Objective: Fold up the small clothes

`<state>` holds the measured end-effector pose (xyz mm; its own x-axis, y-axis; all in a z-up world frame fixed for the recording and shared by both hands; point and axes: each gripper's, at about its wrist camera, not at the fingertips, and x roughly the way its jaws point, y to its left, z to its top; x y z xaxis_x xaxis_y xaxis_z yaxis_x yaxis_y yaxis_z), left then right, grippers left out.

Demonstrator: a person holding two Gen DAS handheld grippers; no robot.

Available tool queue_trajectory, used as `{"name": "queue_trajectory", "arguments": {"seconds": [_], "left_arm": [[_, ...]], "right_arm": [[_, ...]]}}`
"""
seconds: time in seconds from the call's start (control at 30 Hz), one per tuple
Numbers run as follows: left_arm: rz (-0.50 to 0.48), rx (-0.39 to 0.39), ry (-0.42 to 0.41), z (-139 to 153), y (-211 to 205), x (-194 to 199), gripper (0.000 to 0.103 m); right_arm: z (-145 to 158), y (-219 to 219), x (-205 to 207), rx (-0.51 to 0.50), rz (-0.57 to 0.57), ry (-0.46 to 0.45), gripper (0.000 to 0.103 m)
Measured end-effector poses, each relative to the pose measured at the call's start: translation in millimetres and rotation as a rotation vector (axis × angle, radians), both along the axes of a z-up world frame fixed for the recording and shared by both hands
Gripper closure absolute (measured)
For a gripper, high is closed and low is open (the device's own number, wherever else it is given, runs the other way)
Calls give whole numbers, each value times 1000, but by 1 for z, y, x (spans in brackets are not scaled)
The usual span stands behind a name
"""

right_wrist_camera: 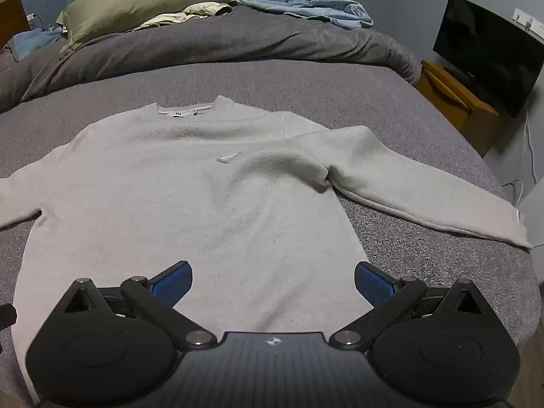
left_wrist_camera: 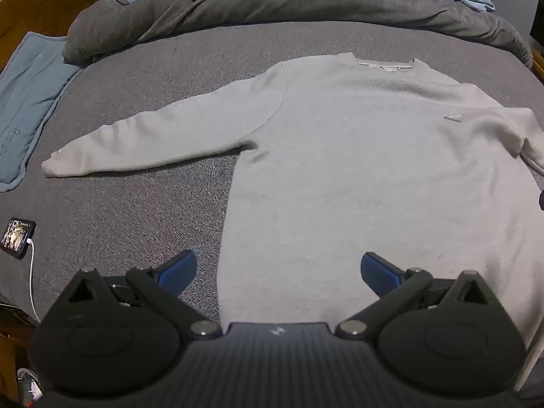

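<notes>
A light grey sweatshirt (left_wrist_camera: pixel 357 170) lies spread flat, front up, on the grey bed (left_wrist_camera: pixel 142 204), its neckline with a white label (right_wrist_camera: pixel 185 110) at the far end and its hem at the near edge. Both sleeves are stretched outward: the left sleeve (left_wrist_camera: pixel 153 139) runs out to the left across the bedcover, and the right sleeve (right_wrist_camera: pixel 425 183) reaches to the right, its cuff near the bed's right edge. A small pale tag (right_wrist_camera: pixel 229 157) sits on the chest. The left gripper (left_wrist_camera: pixel 278 268) hangs over the near left part of the sweatshirt, tilted downward, its blue-padded jaws spread wide with nothing between them; its left finger is over bare bedcover and its right finger over the cloth. The right gripper (right_wrist_camera: pixel 273 277) hangs over the near right part of the garment, likewise tilted down and spread wide, gripping nothing, its right finger just at the sweatshirt's right side edge. Beyond the sweatshirt a dark grey duvet (right_wrist_camera: pixel 221 44) is bunched across the far bed, with an olive pillow (right_wrist_camera: pixel 136 0) and a crumpled blue denim shirt (right_wrist_camera: pixel 306 5) on it. A smartphone (left_wrist_camera: pixel 17 238) with a white cable (left_wrist_camera: pixel 32 278) lies at the bed's left edge, and a dark monitor (right_wrist_camera: pixel 486 54) stands on a wooden stand (right_wrist_camera: pixel 455 102) to the right.
</notes>
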<state>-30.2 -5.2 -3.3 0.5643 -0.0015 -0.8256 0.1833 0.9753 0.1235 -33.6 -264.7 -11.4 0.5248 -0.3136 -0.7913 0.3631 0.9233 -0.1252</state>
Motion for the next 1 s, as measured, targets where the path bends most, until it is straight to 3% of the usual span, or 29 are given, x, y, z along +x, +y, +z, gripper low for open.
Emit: {"name": "queue_trajectory", "arguments": {"seconds": [0.1, 1.0], "left_arm": [[49, -31, 59, 1, 7, 28, 0], [40, -29, 65, 0, 4, 29, 0]], "right_arm": [[1, 0, 0, 3, -1, -4, 0], [-4, -1, -1, 26, -6, 14, 0]]}}
